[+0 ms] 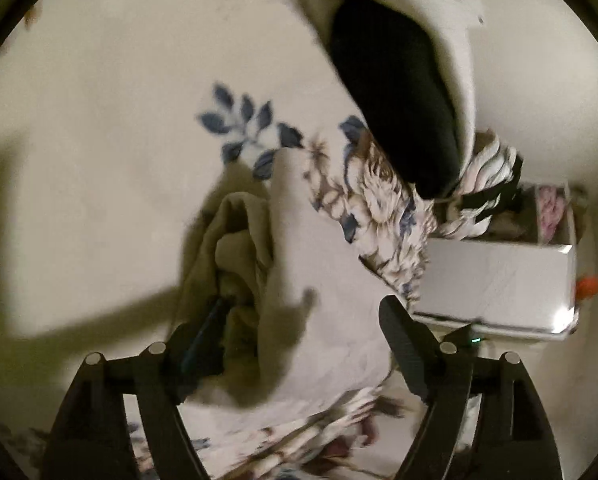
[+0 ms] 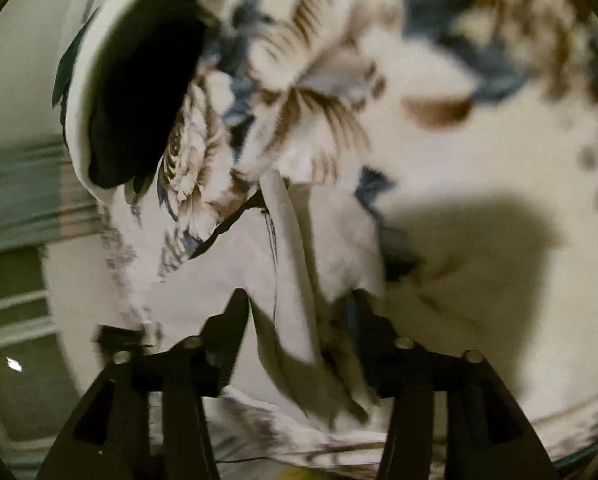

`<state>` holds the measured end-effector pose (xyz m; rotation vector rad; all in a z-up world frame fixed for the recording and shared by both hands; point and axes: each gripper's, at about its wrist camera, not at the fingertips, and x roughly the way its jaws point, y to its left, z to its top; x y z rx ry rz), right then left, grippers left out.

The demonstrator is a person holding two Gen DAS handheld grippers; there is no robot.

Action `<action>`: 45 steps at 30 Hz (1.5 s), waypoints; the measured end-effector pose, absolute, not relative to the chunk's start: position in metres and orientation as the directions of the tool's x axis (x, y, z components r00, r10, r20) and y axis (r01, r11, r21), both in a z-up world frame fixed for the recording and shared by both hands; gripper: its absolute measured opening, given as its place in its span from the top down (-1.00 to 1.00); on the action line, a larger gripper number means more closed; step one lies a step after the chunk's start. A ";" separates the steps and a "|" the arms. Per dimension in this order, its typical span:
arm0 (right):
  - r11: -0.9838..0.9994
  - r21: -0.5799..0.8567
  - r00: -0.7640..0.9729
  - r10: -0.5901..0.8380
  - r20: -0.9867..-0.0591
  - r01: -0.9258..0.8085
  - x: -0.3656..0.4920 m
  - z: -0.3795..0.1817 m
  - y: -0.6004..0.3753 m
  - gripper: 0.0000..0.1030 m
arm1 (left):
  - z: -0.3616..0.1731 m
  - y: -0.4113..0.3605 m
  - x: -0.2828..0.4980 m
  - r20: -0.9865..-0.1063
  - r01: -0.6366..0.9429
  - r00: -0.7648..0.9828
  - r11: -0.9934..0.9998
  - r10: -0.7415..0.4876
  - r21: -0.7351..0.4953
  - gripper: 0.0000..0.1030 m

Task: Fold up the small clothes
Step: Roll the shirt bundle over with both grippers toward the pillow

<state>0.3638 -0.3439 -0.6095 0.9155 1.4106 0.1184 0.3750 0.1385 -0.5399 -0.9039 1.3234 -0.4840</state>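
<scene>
Two grippers are working over a pale bedspread (image 1: pixel 99 128) printed with blue and brown flowers, and both views are blurred.

From the left wrist, the left gripper (image 1: pixel 303 336) is standing with its jaws wide apart. A small beige garment (image 1: pixel 299 248) is lying bunched between them, with a pale flat panel to the right and darker olive folds (image 1: pixel 239 240) crumpled toward the left finger. The left finger's tip is buried in those folds (whether its pad is pressing on them I cannot tell), while the right finger (image 1: pixel 403 344) is standing clear of the cloth, so nothing is being pinched across the jaws. Beyond the garment, a black cloth (image 1: pixel 395 92) is resting on a white fold (image 1: pixel 459 64), and a white box (image 1: pixel 495 280) with floral items inside is sitting to the right on the bed.

From the right wrist, the right gripper (image 2: pixel 299 312) is also spread open. A white piece of the garment (image 2: pixel 339 240) is hanging and draping down between its fingers, its lower edge falling just beside the right finger; the left finger (image 2: pixel 235 320) is showing a gap beside the cloth. Whether the right pad is touching the fabric is hidden. The black cloth (image 2: pixel 139 92) is showing at upper left.
</scene>
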 end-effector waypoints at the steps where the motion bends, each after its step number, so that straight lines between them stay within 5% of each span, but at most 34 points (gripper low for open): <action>1: 0.692 0.580 0.206 0.550 -0.809 0.430 0.358 -0.603 -0.344 -0.21 | -0.534 0.136 0.370 -0.626 -0.159 0.214 0.605 -0.750 -0.780 -0.52; 6: 0.721 0.590 0.176 0.568 -0.804 0.365 0.335 -0.595 -0.329 -0.05 | -0.539 0.106 0.359 -0.682 -0.091 0.175 0.678 -0.710 -0.729 -0.51; 7: 0.730 0.584 0.173 0.562 -0.809 0.356 0.333 -0.597 -0.324 0.64 | -0.546 0.100 0.359 -0.714 -0.087 0.162 0.711 -0.681 -0.698 -0.44; 8: 0.747 0.564 0.151 0.550 -0.822 0.352 0.332 -0.601 -0.320 0.72 | -0.555 0.099 0.359 -0.762 -0.089 0.153 0.759 -0.629 -0.645 -0.40; 10: 0.758 0.538 0.158 0.520 -0.840 0.368 0.329 -0.604 -0.322 0.73 | -0.567 0.108 0.357 -0.785 -0.120 0.155 0.778 -0.599 -0.617 -0.26; 19: 0.770 0.490 0.148 0.474 -0.868 0.408 0.333 -0.619 -0.338 0.81 | -0.554 0.132 0.348 -0.778 -0.189 0.183 0.755 -0.600 -0.627 -0.38; 21: 0.754 0.521 0.170 0.498 -0.851 0.401 0.329 -0.610 -0.340 0.49 | -0.534 0.136 0.335 -0.747 -0.213 0.238 0.717 -0.620 -0.663 -0.63; 23: 0.738 0.532 0.187 0.503 -0.844 0.415 0.318 -0.599 -0.341 -0.71 | -0.522 0.134 0.318 -0.696 -0.242 0.295 0.654 -0.654 -0.717 -0.74; 24: 0.713 0.555 0.218 0.515 -0.829 0.429 0.310 -0.593 -0.342 -0.84 | -0.523 0.133 0.311 -0.681 -0.261 0.303 0.629 -0.667 -0.732 -0.76; 34: 0.447 0.687 0.355 0.620 -0.700 0.573 0.264 -0.656 -0.309 -0.87 | -0.605 0.084 0.308 -0.644 -0.435 0.321 0.496 -0.695 -0.752 -0.77; 45: 0.149 0.839 0.678 0.524 -0.515 0.522 0.259 -0.680 -0.307 -0.87 | -0.601 0.090 0.315 -0.642 -0.515 0.429 0.412 -0.635 -0.752 -0.80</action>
